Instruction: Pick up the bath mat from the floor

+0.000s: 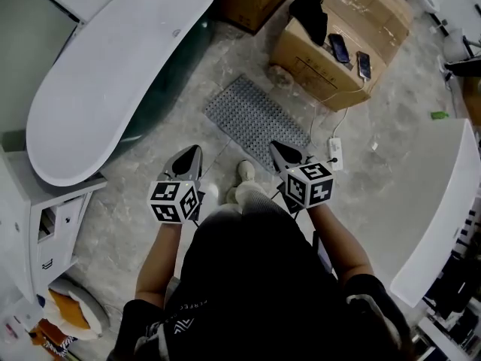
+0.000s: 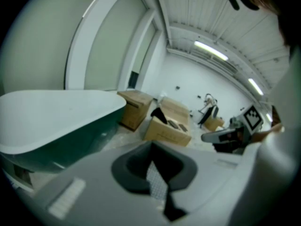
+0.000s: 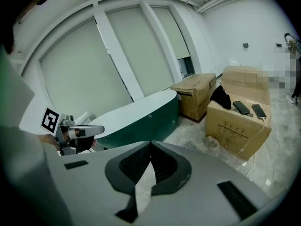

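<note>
- Approach looks to be the step in hand: the grey, studded rectangular bath mat lies flat on the pale marbled floor, untouched, just beyond the person's feet and slightly to the right of centre.
- The left gripper hangs at about waist height over the floor near the mat's near-left side. In its own view the jaws are pressed together at the tips, with nothing between them.
- The right gripper hovers above the mat's near-right corner, also well clear of it. Its own view shows the tips meeting, likewise empty.
- To the left stands a long white bathtub with a dark green outer wall. On the far right sits a brown cardboard box with two dark phones on top.
- A white power strip lies just beside the mat's right end, with its cord running towards the box.
- Next, I judge, the jaws must open and at least one gripper must come down to an edge or corner of the mat. A flat, limp mat offers little to pinch, so a jaw will probably have to slide under the rim.
- The power strip is the thing to avoid snagging on the right.
</note>
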The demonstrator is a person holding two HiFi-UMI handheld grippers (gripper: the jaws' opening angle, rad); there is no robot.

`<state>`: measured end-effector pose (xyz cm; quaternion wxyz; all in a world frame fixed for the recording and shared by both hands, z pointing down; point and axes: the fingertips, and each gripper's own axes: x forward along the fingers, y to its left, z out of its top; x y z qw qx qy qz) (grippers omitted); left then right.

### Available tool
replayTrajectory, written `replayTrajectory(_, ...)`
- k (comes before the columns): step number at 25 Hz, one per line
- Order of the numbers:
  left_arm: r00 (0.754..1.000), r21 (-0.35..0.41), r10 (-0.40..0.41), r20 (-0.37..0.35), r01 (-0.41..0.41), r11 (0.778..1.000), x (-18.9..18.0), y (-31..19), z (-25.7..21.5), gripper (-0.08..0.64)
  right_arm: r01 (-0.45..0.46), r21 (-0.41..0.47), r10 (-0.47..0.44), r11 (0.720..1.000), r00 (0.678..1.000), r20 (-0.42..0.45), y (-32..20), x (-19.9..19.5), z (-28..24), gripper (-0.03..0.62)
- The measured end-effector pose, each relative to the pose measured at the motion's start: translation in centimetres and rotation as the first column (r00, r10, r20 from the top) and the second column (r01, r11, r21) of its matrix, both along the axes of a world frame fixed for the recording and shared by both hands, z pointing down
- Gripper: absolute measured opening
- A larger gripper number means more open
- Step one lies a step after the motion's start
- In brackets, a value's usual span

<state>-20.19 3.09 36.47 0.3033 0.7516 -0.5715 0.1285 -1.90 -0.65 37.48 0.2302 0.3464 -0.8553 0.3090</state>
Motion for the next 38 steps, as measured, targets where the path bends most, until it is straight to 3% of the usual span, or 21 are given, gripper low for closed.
replayTrajectory(6,1.000,-0.039,0.001,0.023,0.000,0.999,0.5,-5.0,0.5,0.005,0.011,-0.003,-0.011,1.000,1.000,0.020,-4.6,0.4,0.4,-0.002)
replayTrajectory(12,0.993,-0.029,0.107,0.057,-0.106,0.994,2.5,-9.8,1.1,0.005,-0.027,-0.035,0.028,0.999,0.999,0.025,-7.9,1.5,1.9,-0.002)
replayTrajectory(18,0.968,-0.046,0.235,0.084,-0.232,0.972,2.8,-14.3,2.9,0.005,-0.072,-0.063,0.073,0.995,0.997,0.014,-10.5,1.0,3.2,-0.002)
replayTrajectory(21,0.954,-0.067,0.287,0.087,-0.281,0.957,2.2,-16.2,4.2,0.005,-0.140,-0.077,0.140,0.987,0.990,0.003,-11.8,0.6,3.7,-0.002)
replayTrajectory(24,0.920,-0.084,0.377,0.109,-0.369,0.926,2.1,-17.9,5.5,0.005,-0.217,-0.091,0.217,0.972,0.976,-0.012,-12.7,0.3,4.4,-0.002)
replayTrajectory(29,0.846,-0.134,0.521,0.112,-0.507,0.852,1.5,-19.8,7.2,0.005,-0.318,-0.126,0.319,0.940,0.948,-0.012,-12.8,-1.5,5.0,-0.002)
replayTrajectory(36,0.748,-0.175,0.656,0.098,-0.636,0.751,1.9,-21.4,9.2,0.006,-0.429,-0.139,0.430,0.893,0.902,-0.023,-13.1,-3.4,5.9,-0.002)
replayTrajectory(38,0.728,-0.177,0.678,0.100,-0.657,0.732,1.9,-21.8,9.7,0.006,-0.448,-0.146,0.449,0.882,0.893,-0.027,-13.1,-4.1,6.6,-0.002)
